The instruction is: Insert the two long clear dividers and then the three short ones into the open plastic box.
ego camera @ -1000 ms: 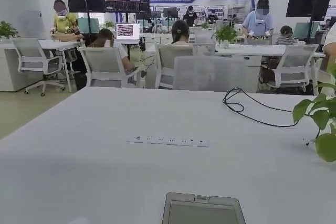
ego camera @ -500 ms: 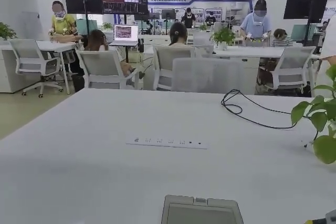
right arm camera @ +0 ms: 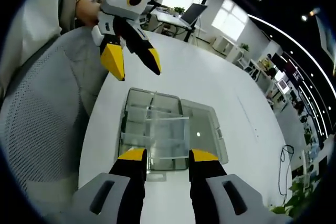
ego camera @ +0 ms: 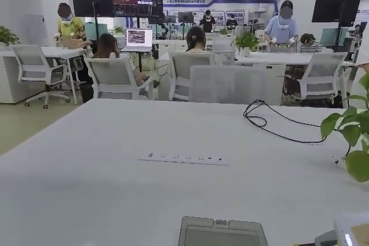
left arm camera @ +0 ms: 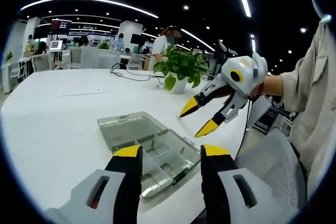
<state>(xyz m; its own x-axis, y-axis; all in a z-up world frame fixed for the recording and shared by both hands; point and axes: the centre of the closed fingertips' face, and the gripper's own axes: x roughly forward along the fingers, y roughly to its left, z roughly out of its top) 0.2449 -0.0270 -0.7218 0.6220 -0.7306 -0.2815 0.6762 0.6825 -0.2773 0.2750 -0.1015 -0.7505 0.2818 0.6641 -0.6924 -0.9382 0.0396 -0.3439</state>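
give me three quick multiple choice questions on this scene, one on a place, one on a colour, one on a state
1. Where does the black cable lie?
A. inside the box
B. on the far right part of the table
C. over a chair back

2. What colour are the jaw tips of the left tool and the right tool?
A. red
B. blue
C. yellow

3. How is the plastic box?
A. open, with its lid laid flat beside it
B. shut and latched
C. upside down

Answers:
1 B: the head view shows it looping on the tabletop toward the right edge.
2 C: both gripper views show yellow tips.
3 A: the right gripper view shows the two halves lying flat side by side.
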